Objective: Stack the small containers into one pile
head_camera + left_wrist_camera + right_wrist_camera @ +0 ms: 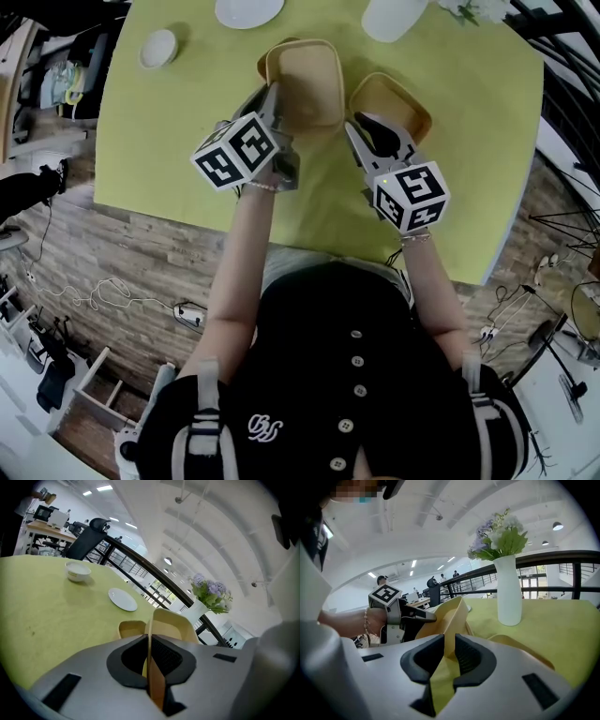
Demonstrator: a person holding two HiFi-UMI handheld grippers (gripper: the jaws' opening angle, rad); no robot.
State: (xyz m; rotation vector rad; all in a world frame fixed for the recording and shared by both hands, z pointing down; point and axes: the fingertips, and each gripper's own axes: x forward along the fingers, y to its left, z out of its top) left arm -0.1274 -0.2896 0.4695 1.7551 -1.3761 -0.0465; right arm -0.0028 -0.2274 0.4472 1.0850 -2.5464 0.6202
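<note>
Two pale yellow containers sit side by side on the green table (169, 141). My left gripper (272, 96) is shut on the near wall of the left container (305, 84), which is tilted and overlaps another container's rim (265, 62). In the left gripper view the jaws (150, 644) pinch that thin wall (171, 623), and the second container (131, 629) shows behind it. My right gripper (362, 122) is shut on the wall of the right container (398, 101). The right gripper view shows the yellow wall (440, 677) squeezed between the pads of that gripper (449, 648), and the left gripper (393, 616) close by on the left.
A small white bowl (157, 47), a white plate (248, 11) and a white vase (394, 17) with flowers stand at the far side of the table. The vase (508, 592) is just beyond the right container. The table's near edge runs under my forearms.
</note>
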